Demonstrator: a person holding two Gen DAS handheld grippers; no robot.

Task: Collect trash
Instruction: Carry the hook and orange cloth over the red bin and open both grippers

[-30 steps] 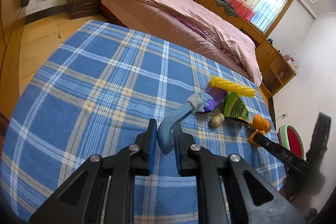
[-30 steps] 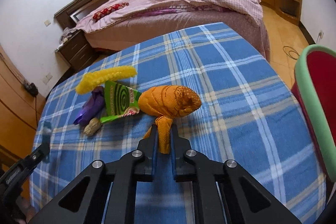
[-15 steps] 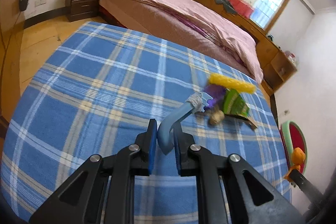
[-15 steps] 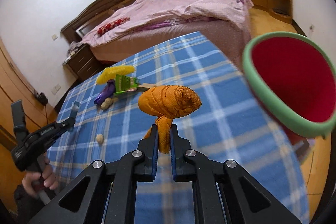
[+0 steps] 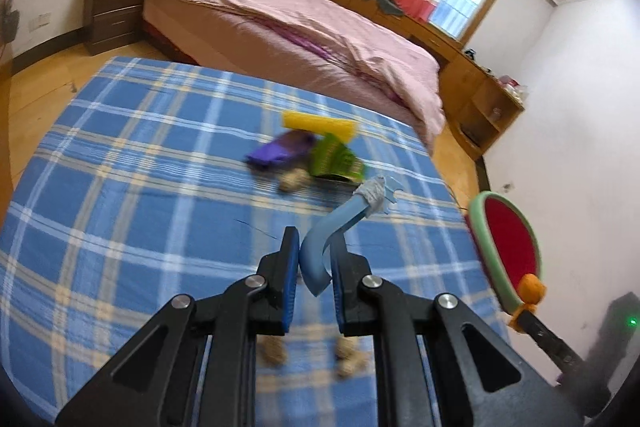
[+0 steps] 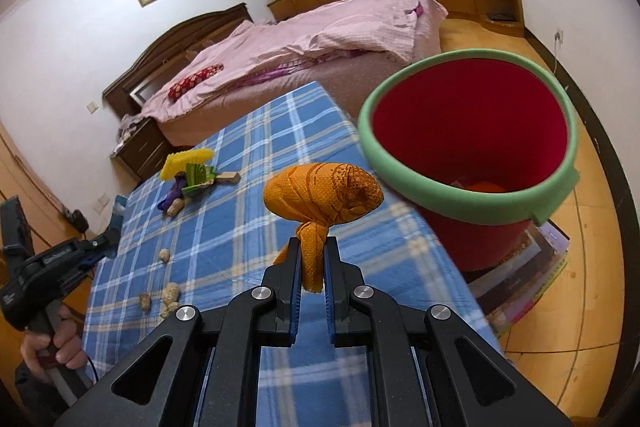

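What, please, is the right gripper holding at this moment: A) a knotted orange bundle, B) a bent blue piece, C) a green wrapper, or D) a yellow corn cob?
A: in the right wrist view the right gripper is shut on the knotted tail of the orange bundle, held near the red bucket; the bent blue piece is in the left gripper.

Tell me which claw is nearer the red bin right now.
Right. The right claw, shut on the orange bundle, is close beside the red bin near its green rim. The left claw, holding the blue strip, is back over the table.
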